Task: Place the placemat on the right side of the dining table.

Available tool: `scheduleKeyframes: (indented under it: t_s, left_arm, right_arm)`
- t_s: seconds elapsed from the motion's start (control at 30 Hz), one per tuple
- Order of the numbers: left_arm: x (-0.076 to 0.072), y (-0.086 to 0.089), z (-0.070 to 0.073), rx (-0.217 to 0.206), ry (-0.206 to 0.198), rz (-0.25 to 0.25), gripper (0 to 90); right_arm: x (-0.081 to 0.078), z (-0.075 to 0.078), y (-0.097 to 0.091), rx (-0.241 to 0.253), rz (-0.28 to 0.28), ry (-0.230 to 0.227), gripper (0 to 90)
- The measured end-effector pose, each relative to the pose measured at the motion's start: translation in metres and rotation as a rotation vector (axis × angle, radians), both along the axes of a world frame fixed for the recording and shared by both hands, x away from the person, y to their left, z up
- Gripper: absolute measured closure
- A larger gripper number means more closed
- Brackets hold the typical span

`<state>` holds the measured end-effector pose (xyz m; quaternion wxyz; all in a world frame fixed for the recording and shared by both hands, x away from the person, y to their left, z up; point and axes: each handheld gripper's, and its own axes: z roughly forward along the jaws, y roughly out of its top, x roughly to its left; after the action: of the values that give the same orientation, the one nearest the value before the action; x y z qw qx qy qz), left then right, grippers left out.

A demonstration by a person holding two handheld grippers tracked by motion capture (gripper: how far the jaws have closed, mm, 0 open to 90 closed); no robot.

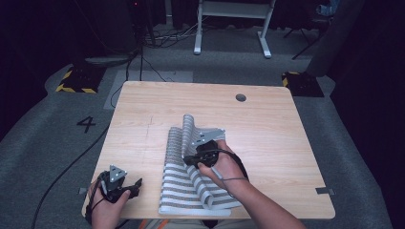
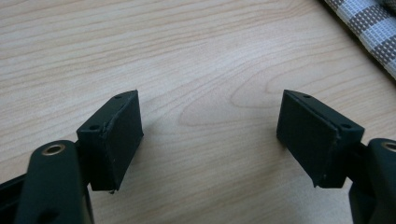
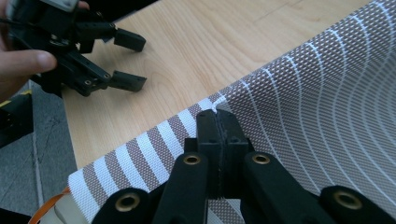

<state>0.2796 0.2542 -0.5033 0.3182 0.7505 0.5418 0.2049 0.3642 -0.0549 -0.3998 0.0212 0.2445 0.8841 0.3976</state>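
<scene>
A grey-and-white striped cloth [image 1: 191, 191] lies on the wooden table [image 1: 267, 129], near the front edge at the middle. My right gripper [image 1: 186, 160] is shut on a fold of it and holds that part raised, so the cloth arches up towards the back. Seen in the right gripper view, the closed jaws [image 3: 218, 116] pinch the cloth's edge [image 3: 317, 107], which drapes away to the right. My left gripper [image 1: 137, 187] rests at the front left corner, apart from the cloth. It stands open [image 2: 210, 126] over bare wood, with a corner of the cloth [image 2: 369, 28] at the upper right.
A round cable hole [image 1: 240, 98] sits near the table's far right. Bare wood lies behind and on both sides of the cloth. A white desk frame [image 1: 234, 24] and cables stand on the grey floor beyond. The left gripper [image 3: 133, 63] appears beyond the cloth's edge.
</scene>
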Motion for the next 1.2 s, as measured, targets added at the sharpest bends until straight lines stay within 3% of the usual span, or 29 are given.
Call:
scheduleKeyframes:
  t_s: [0.2,0.37,1.2]
  left_arm:
    - [0.005,0.000,0.000,-0.003,0.000,-0.003,22.1]
    - [0.008,0.000,0.000,-0.007,0.004,-0.006,21.7]
    - [0.021,-0.005,0.000,-0.002,0.004,-0.012,21.0]
  right_arm:
    - [-0.006,0.021,-0.025,0.053,-0.021,-0.042,90.0]
    - [-0.010,0.037,-0.044,0.061,-0.040,-0.082,90.0]
    - [-0.013,0.081,-0.102,0.103,-0.153,-0.167,90.0]
